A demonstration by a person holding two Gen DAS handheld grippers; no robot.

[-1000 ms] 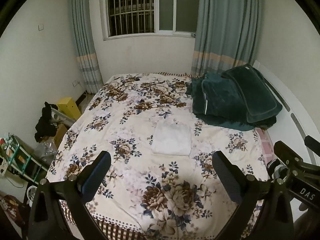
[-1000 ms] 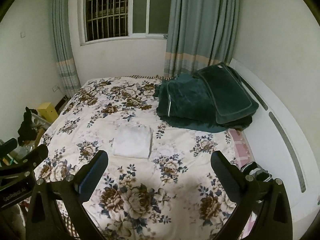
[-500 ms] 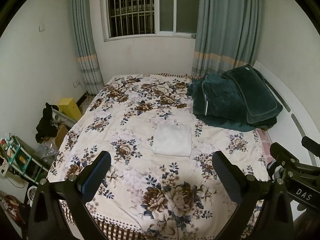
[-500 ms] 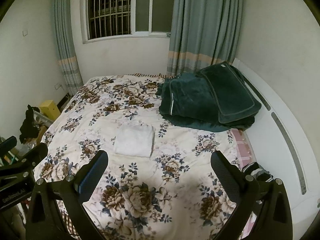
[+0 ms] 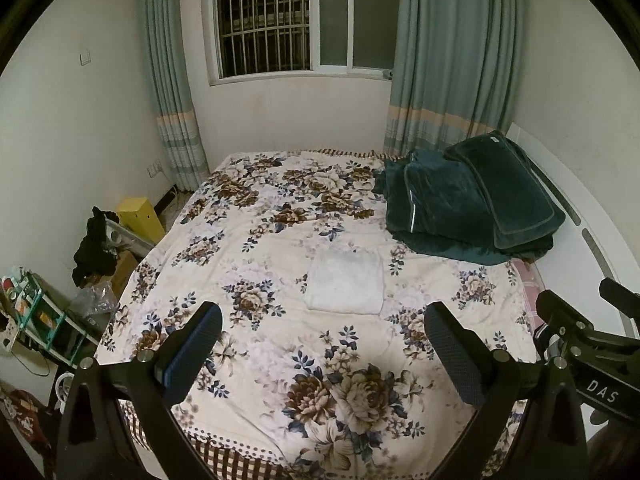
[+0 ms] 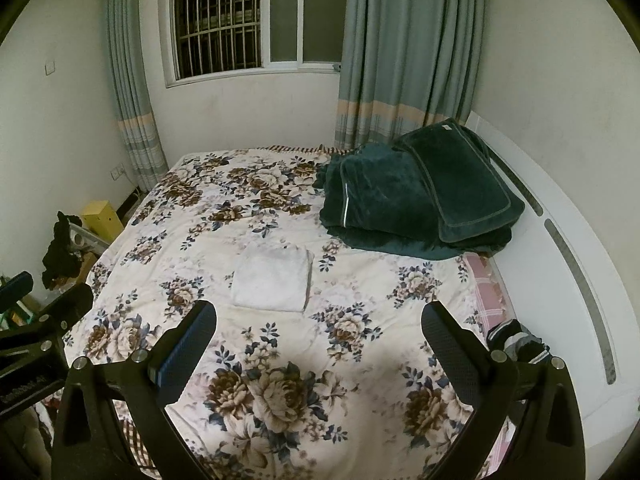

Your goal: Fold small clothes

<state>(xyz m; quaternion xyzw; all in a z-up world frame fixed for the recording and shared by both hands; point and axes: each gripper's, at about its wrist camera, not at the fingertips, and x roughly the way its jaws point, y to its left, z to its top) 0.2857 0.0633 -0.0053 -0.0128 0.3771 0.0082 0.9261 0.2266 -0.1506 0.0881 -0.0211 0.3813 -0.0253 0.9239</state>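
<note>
A white folded cloth (image 5: 345, 281) lies flat in the middle of the floral bedspread (image 5: 280, 216); it also shows in the right wrist view (image 6: 273, 277). My left gripper (image 5: 323, 354) is open and empty, held well above the near end of the bed, short of the cloth. My right gripper (image 6: 319, 350) is open and empty too, at about the same height. The right gripper's body shows at the right edge of the left wrist view (image 5: 592, 352), and the left gripper's body at the left edge of the right wrist view (image 6: 36, 336).
A pile of dark green blankets (image 5: 472, 204) lies at the far right of the bed, against the white headboard (image 6: 568, 264). A striped dark garment (image 6: 520, 340) lies by the bed's right edge. Clutter, a rack (image 5: 36, 312) and a yellow box (image 5: 140, 216) stand on the floor at left.
Both views have drifted slightly; the grippers stay open and above the bed. The cloth has not moved.
</note>
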